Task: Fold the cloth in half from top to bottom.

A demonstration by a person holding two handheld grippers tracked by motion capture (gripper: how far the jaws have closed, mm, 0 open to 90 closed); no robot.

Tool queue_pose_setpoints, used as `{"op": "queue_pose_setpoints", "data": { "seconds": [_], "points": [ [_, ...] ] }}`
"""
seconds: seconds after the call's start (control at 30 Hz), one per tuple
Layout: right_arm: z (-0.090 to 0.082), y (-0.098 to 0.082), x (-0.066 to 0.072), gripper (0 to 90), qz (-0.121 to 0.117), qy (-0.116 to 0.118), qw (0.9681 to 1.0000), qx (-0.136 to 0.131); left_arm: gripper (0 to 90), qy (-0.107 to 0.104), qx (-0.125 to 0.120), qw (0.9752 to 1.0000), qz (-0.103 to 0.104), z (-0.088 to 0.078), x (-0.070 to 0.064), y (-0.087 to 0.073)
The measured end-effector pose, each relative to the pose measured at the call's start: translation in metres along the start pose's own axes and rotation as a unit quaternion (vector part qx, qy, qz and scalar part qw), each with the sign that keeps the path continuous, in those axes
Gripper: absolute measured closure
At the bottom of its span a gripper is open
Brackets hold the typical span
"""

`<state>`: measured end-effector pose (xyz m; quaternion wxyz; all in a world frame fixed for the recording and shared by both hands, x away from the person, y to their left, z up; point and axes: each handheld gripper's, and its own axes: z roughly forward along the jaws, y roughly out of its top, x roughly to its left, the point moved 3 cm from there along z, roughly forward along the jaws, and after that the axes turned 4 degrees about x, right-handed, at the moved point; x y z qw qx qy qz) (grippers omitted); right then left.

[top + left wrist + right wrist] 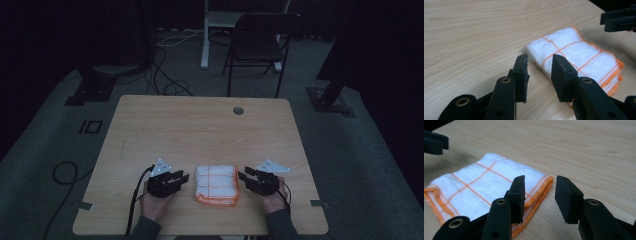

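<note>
Folded white cloth [216, 184] with orange stripes lies flat near the table's [200, 125] front edge, between both grippers.

Left gripper [181, 176] and right gripper [243, 176] flank it just beside its short sides, jaws spread, pinching nothing. Bare wood stretches wide beyond the cloth toward the far edge.

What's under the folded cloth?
The cloth lies flat on the bare wooden table; stacked orange-edged layers show at its side. Anything between or beneath the layers is covered.
</note>
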<state>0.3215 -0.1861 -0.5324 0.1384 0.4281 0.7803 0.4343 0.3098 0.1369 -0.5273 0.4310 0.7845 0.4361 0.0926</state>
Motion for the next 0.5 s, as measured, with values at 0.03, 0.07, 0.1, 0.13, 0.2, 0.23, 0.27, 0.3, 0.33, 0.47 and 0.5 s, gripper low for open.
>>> {"op": "queue_pose_setpoints", "data": {
  "seconds": [0.03, 0.07, 0.1, 0.13, 0.2, 0.23, 0.27, 0.3, 0.33, 0.47, 0.5],
  "points": [
    [0.002, -0.002, -0.002, 59.2, -0.001, -0.007, 1.0, 0.003, 66.2, 0.003, -0.001, 1.0, 0.001, 0.0, 0.002, 0.0],
    [0.002, -0.003, -0.003, 59.0, 0.001, -0.01, 0.9999, 0.005, 66.1, 0.006, -0.002, 1.0, -0.001, 0.0, 0.003, -0.001],
    [0.002, -0.003, -0.003, 59.0, 0.001, -0.01, 0.9999, 0.005, 66.1, 0.009, -0.002, 1.0, 0.0, 0.0, 0.005, -0.002],
    [0.003, -0.003, -0.004, 58.6, 0.003, -0.01, 0.9999, 0.005, 66.0, 0.012, -0.002, 0.9999, 0.0, 0.0, 0.006, -0.002],
    [0.005, -0.006, -0.008, 58.1, 0.005, -0.02, 0.9997, 0.01, 65.3, 0.016, -0.002, 0.9999, 0.0, 0.001, 0.008, -0.004],
    [0.005, -0.006, -0.008, 58.1, 0.005, -0.02, 0.9997, 0.01, 65.3, 0.019, -0.001, 0.9998, -0.001, 0.001, 0.009, -0.005],
    [0.005, -0.006, -0.009, 58.1, 0.005, -0.024, 0.9996, 0.011, 65.3, 0.022, -0.001, 0.9998, 0.0, 0.002, 0.011, -0.006],
    [0.005, -0.007, -0.011, 58.1, 0.007, -0.026, 0.9996, 0.012, 65.2, 0.022, 0.0, 0.9997, -0.001, 0.002, 0.012, -0.007],
    [0.006, -0.007, -0.013, 58.1, 0.011, -0.028, 0.9995, 0.011, 65.2, 0.024, 0.001, 0.9997, -0.004, 0.002, 0.013, -0.007],
    [0.006, -0.008, -0.018, 58.1, 0.018, -0.033, 0.9992, 0.01, 65.2, 0.027, 0.004, 0.9996, -0.005, 0.004, 0.016, -0.009],
    [0.006, -0.008, -0.019, 58.1, 0.022, -0.034, 0.9991, 0.011, 65.1, 0.029, 0.004, 0.9996, -0.004, 0.004, 0.016, -0.009]
  ]
}}
